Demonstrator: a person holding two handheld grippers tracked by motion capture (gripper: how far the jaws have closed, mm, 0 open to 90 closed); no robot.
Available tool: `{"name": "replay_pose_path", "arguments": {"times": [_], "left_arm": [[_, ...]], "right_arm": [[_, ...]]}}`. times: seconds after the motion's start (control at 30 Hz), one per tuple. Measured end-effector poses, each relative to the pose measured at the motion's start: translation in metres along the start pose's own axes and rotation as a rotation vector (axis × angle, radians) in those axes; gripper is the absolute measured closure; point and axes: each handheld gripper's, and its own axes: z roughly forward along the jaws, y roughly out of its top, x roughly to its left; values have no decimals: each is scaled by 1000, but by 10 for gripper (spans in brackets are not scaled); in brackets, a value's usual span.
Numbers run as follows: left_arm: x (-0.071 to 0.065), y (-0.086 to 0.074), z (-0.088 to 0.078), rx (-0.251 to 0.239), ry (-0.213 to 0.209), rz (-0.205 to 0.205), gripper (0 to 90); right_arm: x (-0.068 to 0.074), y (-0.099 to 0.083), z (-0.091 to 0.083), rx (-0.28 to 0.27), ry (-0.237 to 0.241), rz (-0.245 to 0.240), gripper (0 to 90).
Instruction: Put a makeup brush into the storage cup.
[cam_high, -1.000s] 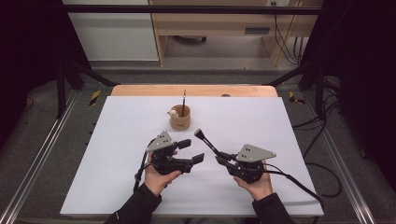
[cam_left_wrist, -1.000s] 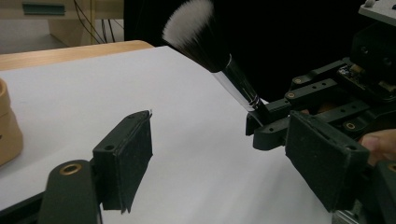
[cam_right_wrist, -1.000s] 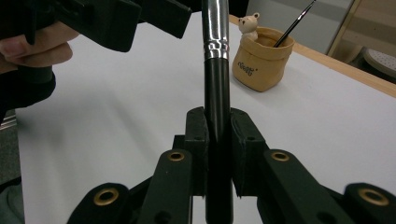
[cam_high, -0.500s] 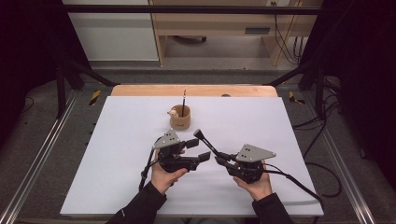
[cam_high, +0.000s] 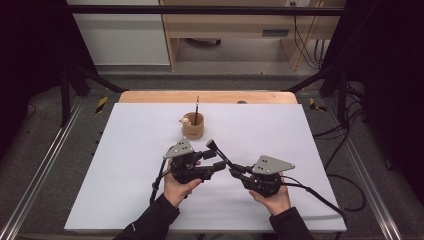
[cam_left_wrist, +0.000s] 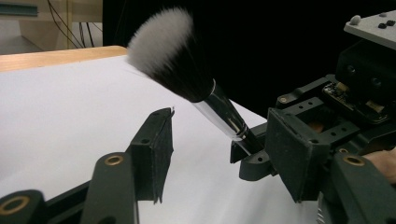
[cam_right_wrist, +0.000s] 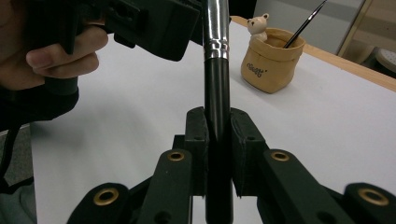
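Note:
My right gripper (cam_right_wrist: 218, 116) is shut on the black handle of a makeup brush (cam_right_wrist: 216, 79). The brush slants up and to the left over the white table in the high view, its fluffy head (cam_high: 210, 144) uppermost. My left gripper (cam_high: 216, 160) faces it from the left. Its jaws stand either side of the brush's silver ferrule (cam_left_wrist: 219, 112) with gaps on both sides. They have just been closing, with the brush between them and untouched. The white-tipped bristles (cam_left_wrist: 163, 42) rise above the left jaws.
A tan paper-bag-shaped cup (cam_high: 193, 126) stands beyond the grippers, with a small bear figure (cam_right_wrist: 259, 23) and a thin brush (cam_right_wrist: 306, 21) in it. The white sheet (cam_high: 125, 165) covers the table; a wooden edge (cam_high: 150, 96) runs along the far side.
My left gripper has shifted right toward the brush, and its jaws have narrowed around the ferrule. The right gripper and the brush have stayed put.

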Motion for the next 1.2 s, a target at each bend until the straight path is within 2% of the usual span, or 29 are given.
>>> {"name": "replay_pose_path", "arguments": {"times": [0.5, 0.97, 1.2], "left_arm": [[-2, -3, 2, -9, -6, -6, 504], [2, -5, 1, -22, -24, -65, 634], [1, -5, 1, -27, -35, -73, 672]], "right_arm": [[3, -2, 6, 6, 25, 0, 795], [5, -4, 9, -3, 52, 0, 794], [6, -6, 11, 2, 54, -13, 793]]}}
